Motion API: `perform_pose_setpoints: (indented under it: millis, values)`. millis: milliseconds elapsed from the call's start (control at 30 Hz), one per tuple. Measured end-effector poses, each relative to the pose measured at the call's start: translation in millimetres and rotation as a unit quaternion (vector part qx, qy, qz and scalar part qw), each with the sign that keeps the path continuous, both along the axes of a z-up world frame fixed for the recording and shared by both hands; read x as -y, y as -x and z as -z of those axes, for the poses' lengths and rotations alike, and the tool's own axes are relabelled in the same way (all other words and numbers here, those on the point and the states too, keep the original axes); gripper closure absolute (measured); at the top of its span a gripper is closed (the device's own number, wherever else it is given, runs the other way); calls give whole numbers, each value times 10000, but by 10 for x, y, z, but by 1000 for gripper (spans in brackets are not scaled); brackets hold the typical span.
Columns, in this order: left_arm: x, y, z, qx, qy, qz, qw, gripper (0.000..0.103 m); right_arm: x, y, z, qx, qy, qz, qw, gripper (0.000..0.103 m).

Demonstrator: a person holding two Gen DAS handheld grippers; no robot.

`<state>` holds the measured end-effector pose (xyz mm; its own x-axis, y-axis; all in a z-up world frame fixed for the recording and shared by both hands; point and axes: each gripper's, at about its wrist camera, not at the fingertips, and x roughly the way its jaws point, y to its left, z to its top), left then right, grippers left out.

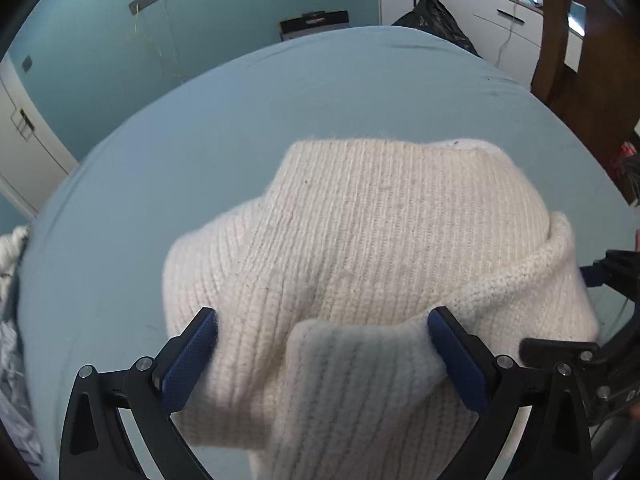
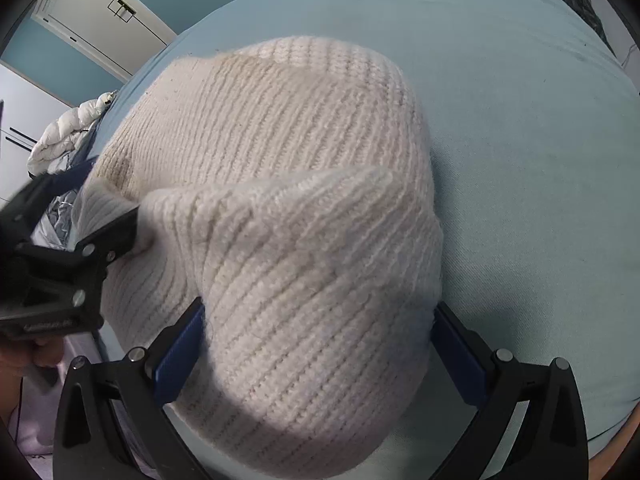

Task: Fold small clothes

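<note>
Right wrist alone shows left hand-held gripper pinching sweater; right spread.

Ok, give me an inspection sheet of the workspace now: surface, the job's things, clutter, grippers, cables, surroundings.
Surface: light blue bed sheet, smooth, with a few faint marks.
Job's things: cream knit garment, partly folded, a flap lifted at the near edge.
Clutter: white padded jacket at the bed's edge; black bag beyond the far side.
Grippers: left gripper and right gripper both wide apart, knit fabric bulging between the fingers; whether either is clamping cannot be told.
Cables: thin wires hanging down the wall; a cord down the cabinet front.
Surroundings: teal wall, white drawer cabinet, white door.
</note>
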<state>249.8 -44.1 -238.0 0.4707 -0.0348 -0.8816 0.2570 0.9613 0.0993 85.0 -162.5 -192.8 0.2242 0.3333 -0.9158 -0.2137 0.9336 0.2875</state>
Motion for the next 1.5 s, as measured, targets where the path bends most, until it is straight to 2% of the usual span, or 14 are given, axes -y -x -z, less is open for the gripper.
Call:
perform_pose_setpoints:
  millis: [200, 300, 467, 567, 633, 700, 800, 933, 1000, 1133, 1233, 1333, 1400, 1500]
  values:
    - [-240, -45, -195, -166, 319, -94, 9993, 0, 91, -1, -41, -30, -127, 89, 9999, 1]
    - [-415, -11, -482, 0, 650, 235, 9976, 0, 165, 48, -96, 98, -367, 190, 9991, 1]
    - [-893, -93, -744, 353, 889, -66, 9954, 0, 241, 65, -80, 136, -543, 292, 9980, 1]
    - [-1245, -115, -709, 424, 1002, -484, 9929, 0, 294, 35, -201, 95, -743, 372, 9965, 1]
    - [-1354, -93, -641, 538, 846, -512, 9936, 0, 426, 61, -327, 397, -1139, 513, 9914, 1]
    - [-1356, -97, -495, 500, 722, -253, 9958, 0, 579, 49, -423, 582, -1432, 712, 9854, 1]
    - [-1292, -149, -253, 9, 962, 131, 9953, 0, 777, -43, -373, 282, -1420, 1029, 9841, 1]
    - [-1351, -161, 128, -665, 1765, 24, 9820, 0, 973, 3, -308, 259, -1296, 1238, 9835, 1]
    - [-1451, -233, 273, -974, 2159, -244, 9712, 0, 978, -17, -203, -16, -1363, 1121, 9843, 1]
    - [-1596, -342, 617, -1767, 3046, -655, 9337, 0, 1043, -18, 18, -456, -1850, 1196, 9744, 1]
    - [-1635, -360, 808, -2230, 3512, -845, 9054, 0, 1151, -76, 253, -1143, -2673, 1306, 9479, 1]
    - [-1528, -364, 793, -2267, 3465, -664, 9078, 0, 1199, -88, 564, -2079, -3660, 1414, 8960, 1]
    - [-1473, -380, 768, -2233, 3463, -555, 9094, 0, 1194, -80, 592, -2070, -3781, 1325, 8926, 1]
    - [-1359, -332, 897, -2475, 3683, -576, 8943, 0, 1140, -95, 578, -2055, -3832, 1177, 8928, 1]
